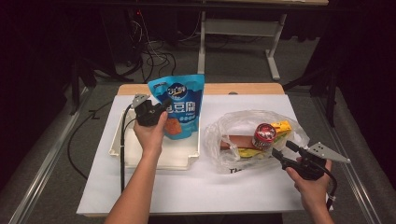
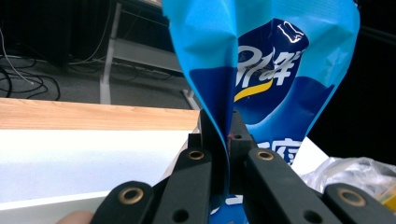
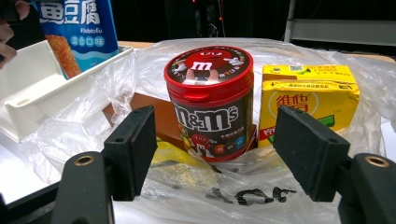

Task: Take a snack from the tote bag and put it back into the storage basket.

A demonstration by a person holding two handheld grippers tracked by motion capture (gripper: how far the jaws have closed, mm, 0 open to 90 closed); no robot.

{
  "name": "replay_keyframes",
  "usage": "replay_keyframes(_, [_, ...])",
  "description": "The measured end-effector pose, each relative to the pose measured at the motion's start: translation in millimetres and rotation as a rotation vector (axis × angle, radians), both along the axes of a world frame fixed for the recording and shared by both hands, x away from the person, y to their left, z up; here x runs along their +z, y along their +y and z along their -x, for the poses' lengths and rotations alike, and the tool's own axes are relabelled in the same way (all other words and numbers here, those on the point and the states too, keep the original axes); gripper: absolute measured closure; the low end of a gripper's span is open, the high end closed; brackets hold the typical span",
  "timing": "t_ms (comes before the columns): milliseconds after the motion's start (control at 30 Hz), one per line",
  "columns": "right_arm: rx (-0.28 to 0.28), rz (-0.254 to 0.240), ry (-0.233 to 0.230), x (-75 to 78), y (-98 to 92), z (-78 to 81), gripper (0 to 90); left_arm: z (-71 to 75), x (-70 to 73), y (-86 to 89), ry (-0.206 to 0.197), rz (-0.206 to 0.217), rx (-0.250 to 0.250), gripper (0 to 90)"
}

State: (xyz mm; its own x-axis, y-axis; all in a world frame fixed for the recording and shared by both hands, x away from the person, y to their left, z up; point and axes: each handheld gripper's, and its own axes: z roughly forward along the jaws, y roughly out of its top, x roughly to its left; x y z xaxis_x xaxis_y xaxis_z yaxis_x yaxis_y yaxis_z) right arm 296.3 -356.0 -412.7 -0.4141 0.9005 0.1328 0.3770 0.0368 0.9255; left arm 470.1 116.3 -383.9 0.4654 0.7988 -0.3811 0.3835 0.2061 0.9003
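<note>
A blue snack bag (image 1: pixel 180 105) stands upright over the white tray (image 1: pixel 154 158); my left gripper (image 1: pixel 164 105) is shut on its left edge. The left gripper view has the bag's crumpled foil (image 2: pixel 261 60) pinched between the two black jaws (image 2: pixel 223 140). My right gripper (image 1: pixel 282 150) is open at the near right edge of a clear plastic bag (image 1: pixel 233 126). Inside that bag stand a red-lidded M&M's tub (image 3: pixel 208 100), a yellow drink carton (image 3: pixel 310 95) and a brown flat pack (image 3: pixel 161 116). Nothing sits between the right pads (image 3: pixel 310 154).
The white tray (image 3: pixel 28 88) lies left of the plastic bag on a white sheet (image 1: pixel 201 186) covering the wooden table (image 1: pixel 243 88). Cables and desk legs (image 1: pixel 203 42) stand on the floor beyond the far edge.
</note>
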Motion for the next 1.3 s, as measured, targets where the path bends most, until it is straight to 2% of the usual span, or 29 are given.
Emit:
replay_keyframes(100, [-0.002, 0.000, -0.002, 0.0, -0.3, 0.1, 30.9, -1.1, -0.9, 0.8, -0.003, 0.005, 0.001, 89.9])
replay_keyframes(267, [-0.004, -0.001, 0.000, -0.5, -0.7, -0.1, 31.0, -1.5, -1.5, 2.9, -0.004, 0.007, 0.036, 89.9])
replay_keyframes(433, [-0.003, 0.000, -0.002, -0.8, -0.6, -0.3, 31.1, -1.7, -2.6, 3.2, -0.012, 0.006, 0.024, 89.8])
replay_keyframes(567, [0.000, 0.000, 0.002, -1.1, 0.1, -0.4, 31.1, -2.0, -3.6, 5.8, -0.015, 0.017, -0.008, 89.7])
replay_keyframes(867, [0.000, 0.006, 0.000, -1.2, 0.3, 0.0, 31.3, -4.3, -8.1, 7.8, -0.007, 0.083, -0.085, 89.8])
replay_keyframes(1000, [-0.001, 0.008, 0.004, -2.3, 0.2, -0.4, 31.3, -5.2, -9.8, 9.3, 0.004, 0.084, -0.054, 89.2])
replay_keyframes(1167, [0.000, 0.006, 0.005, -2.0, 1.0, 0.2, 30.8, -5.1, -9.0, 9.6, -0.002, 0.084, -0.045, 84.7])
replay_keyframes(1300, [-0.002, 0.005, 0.008, -2.2, 0.6, 0.2, 29.2, -3.4, -6.7, 11.8, -0.004, 0.071, -0.043, 73.8])
